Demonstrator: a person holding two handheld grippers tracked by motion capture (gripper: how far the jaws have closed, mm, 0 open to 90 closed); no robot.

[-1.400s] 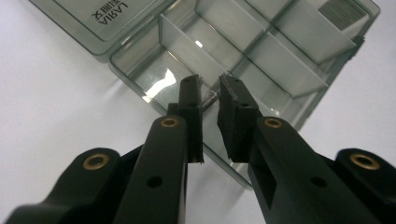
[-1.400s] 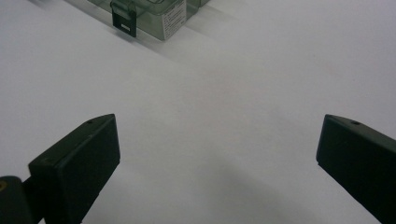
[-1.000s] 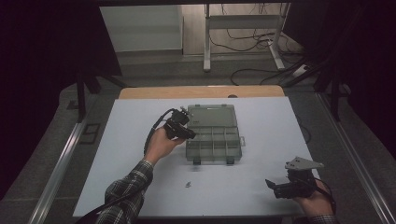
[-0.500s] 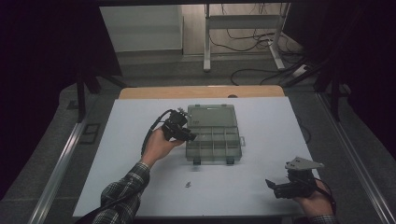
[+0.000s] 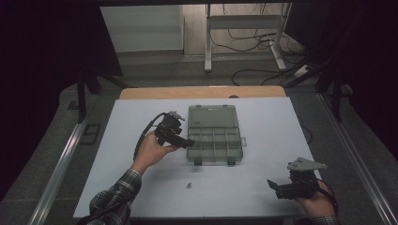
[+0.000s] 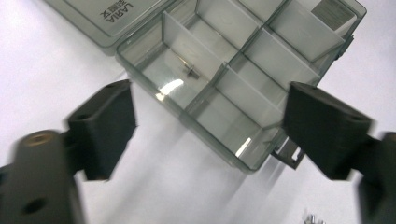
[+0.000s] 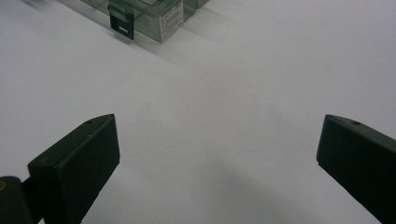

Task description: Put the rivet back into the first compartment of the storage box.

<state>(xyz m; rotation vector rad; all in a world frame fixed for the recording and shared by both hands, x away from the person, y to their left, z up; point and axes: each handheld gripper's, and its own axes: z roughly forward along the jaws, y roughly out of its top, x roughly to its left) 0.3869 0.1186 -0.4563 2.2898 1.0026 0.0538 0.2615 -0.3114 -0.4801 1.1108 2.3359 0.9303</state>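
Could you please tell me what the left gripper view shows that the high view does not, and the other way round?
Left gripper view: a small metal part lying in one compartment of the clear organizer box, plus lettering on its lid. High view: the right gripper, open, apart from the box near the front edge of the white table. Both: the open box and the left gripper, whose jaws have just been opening and grip nothing.

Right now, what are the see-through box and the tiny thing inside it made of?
The box looks like smoky clear plastic, glossy: the white table shows through its walls and light glints on them. The tiny part in one corner compartment looks like shiny metal, maybe a screw; it is too small to be sure.
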